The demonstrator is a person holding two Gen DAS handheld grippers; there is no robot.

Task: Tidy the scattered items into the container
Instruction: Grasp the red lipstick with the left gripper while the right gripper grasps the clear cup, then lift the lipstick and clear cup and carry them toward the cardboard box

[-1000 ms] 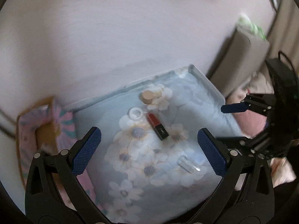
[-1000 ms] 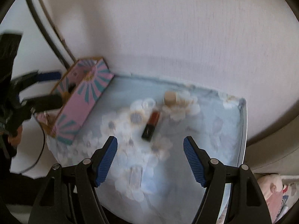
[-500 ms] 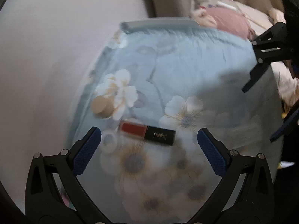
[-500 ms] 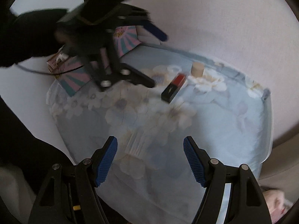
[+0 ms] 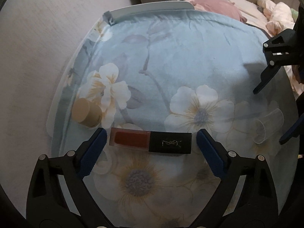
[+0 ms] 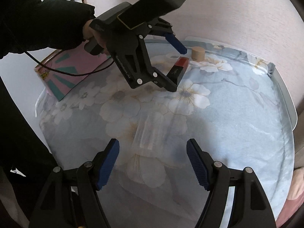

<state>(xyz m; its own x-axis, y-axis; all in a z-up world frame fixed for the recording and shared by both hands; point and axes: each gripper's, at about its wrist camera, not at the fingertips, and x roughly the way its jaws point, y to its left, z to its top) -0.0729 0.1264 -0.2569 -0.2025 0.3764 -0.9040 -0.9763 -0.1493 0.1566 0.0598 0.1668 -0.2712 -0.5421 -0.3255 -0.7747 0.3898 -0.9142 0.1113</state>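
On floral cloth point(image 5: 199, 60) beside wall point(image 5: 38, 47), both hand-held grippers gape wide.

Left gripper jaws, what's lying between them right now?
In the left wrist view, the red and black lip gloss tube lies crosswise between the open jaws of the left gripper, on the floral cloth.

Open cloth point(image 5: 199, 60) beyond lipstick point(image 5: 151, 142); cork point(image 5: 86, 112) perhaps crowding left.

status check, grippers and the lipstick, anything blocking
Left gripper open, jaws straddling the lipstick end to end, not closed. Right gripper open, empty, over the clear tube. Nothing blocking; beige cap sits just beside the left finger.
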